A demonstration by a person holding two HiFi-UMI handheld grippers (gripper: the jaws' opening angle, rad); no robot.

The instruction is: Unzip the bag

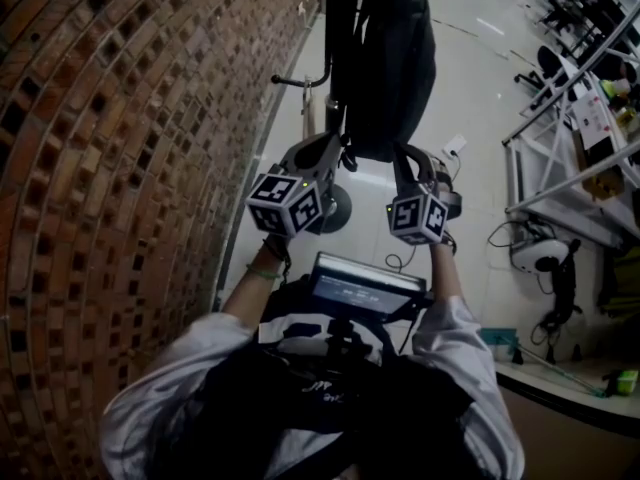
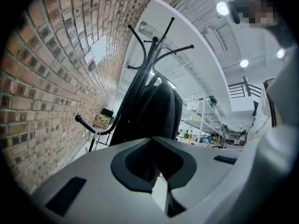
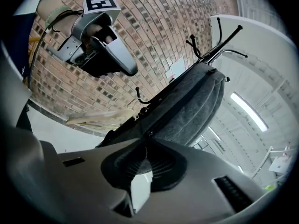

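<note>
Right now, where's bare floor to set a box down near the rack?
Free: the floor strip between the brick wall and the coat rack base; the open floor right of the bag, up to the table frames. Crowded: under the bag, at the left claw and right claw; the cables by the headset.

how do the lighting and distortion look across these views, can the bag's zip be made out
Head view: strong fisheye bends the red brick wall; the dark fabric backpack is an underlit silhouette. Left gripper view: a round ceiling lamp glares, backpack backlit and featureless. Right gripper view: best lit, the black zip line shows on grey fabric.
</note>
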